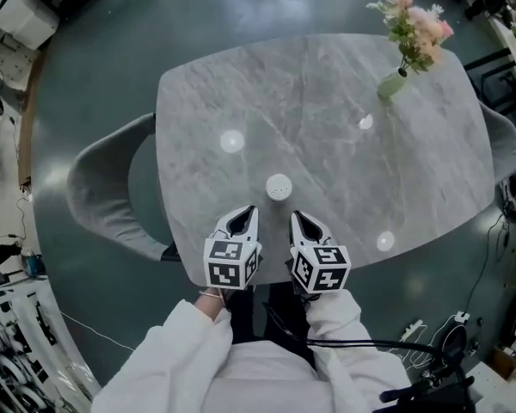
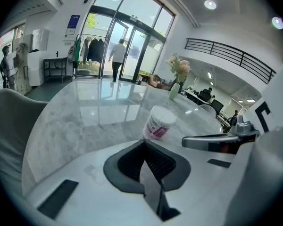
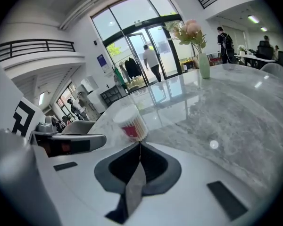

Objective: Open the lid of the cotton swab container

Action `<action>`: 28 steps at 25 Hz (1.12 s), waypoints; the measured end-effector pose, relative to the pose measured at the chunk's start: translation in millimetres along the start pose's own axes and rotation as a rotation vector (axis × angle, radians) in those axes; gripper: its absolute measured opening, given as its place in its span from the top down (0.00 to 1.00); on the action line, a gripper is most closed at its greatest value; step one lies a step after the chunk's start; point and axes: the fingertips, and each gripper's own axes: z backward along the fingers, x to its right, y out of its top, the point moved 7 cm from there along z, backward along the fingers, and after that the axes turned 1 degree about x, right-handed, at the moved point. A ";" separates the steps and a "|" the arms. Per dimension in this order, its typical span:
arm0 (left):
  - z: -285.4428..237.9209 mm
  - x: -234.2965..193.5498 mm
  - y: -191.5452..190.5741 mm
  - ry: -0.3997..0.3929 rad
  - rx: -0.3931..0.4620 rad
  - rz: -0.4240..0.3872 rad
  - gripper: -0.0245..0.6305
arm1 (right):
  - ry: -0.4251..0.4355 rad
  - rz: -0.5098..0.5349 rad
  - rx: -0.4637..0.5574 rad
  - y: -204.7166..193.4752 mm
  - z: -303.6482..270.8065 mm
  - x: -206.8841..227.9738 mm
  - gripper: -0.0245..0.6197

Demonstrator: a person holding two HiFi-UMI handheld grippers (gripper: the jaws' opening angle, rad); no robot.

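Note:
The cotton swab container (image 1: pixel 279 187) is a small round tub with a white lid, upright on the grey marble table (image 1: pixel 327 119) near its front edge. In the left gripper view the container (image 2: pixel 158 122) shows a pink label; in the right gripper view the container (image 3: pixel 130 122) is slightly blurred. My left gripper (image 1: pixel 248 211) is shut and empty, just short of the tub on its near left. My right gripper (image 1: pixel 295 216) is shut and empty too, on the tub's near right. Neither touches it.
A green vase of pink flowers (image 1: pixel 413 37) stands at the table's far right. A grey chair (image 1: pixel 112 188) sits at the left side, another chair (image 1: pixel 506 140) at the right. Cables and equipment (image 1: pixel 439 368) lie on the floor nearby.

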 end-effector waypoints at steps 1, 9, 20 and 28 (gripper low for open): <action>-1.4 0.0 -0.9 0.002 -0.003 0.004 0.95 | 0.006 0.008 -0.004 -0.1 -0.7 0.6 0.87; -10.4 2.5 0.5 0.018 0.003 0.019 0.95 | 0.077 0.108 -0.031 5.6 -7.8 2.6 0.87; -17.4 -0.1 -5.8 0.056 -0.001 0.044 0.95 | 0.126 0.125 -0.040 2.9 -17.3 8.7 0.86; -18.1 -0.4 -5.4 0.078 0.005 0.054 0.95 | 0.155 0.152 -0.052 7.9 -25.3 9.1 0.75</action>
